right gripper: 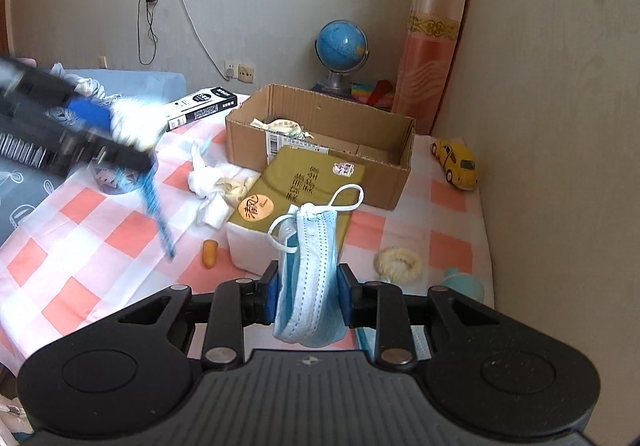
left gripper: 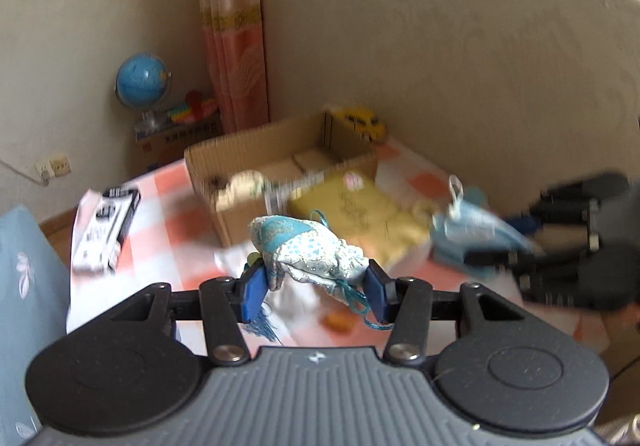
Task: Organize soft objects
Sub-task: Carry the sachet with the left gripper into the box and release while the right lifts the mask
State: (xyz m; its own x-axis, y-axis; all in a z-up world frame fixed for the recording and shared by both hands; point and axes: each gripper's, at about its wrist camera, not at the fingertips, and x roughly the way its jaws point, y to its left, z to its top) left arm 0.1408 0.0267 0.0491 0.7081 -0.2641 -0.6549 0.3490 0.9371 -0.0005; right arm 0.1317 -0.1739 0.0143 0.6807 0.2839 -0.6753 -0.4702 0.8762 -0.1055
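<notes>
My left gripper (left gripper: 316, 292) is shut on a blue and white patterned cloth pouch (left gripper: 308, 252) with a teal cord and tassel, held above the checked table. My right gripper (right gripper: 308, 296) is shut on a folded light blue face mask (right gripper: 310, 266) whose white ear loops stick up. In the left wrist view the right gripper (left gripper: 520, 250) shows blurred at the right with the mask (left gripper: 468, 230). In the right wrist view the left gripper (right gripper: 116, 137) shows blurred at the left with the pouch (right gripper: 136, 121). An open cardboard box (right gripper: 320, 137) at the back holds a pale cloth bundle (right gripper: 280, 125).
A flat olive box (right gripper: 296, 197) leans at the cardboard box's front. On the checked cloth lie white crumpled cloth (right gripper: 212, 189), an orange earplug (right gripper: 209, 254), a cream scrunchie (right gripper: 398, 264), a teal item (right gripper: 464, 282), a yellow toy car (right gripper: 456, 163) and a black-and-white carton (right gripper: 204, 107). A globe (right gripper: 342, 45) stands behind.
</notes>
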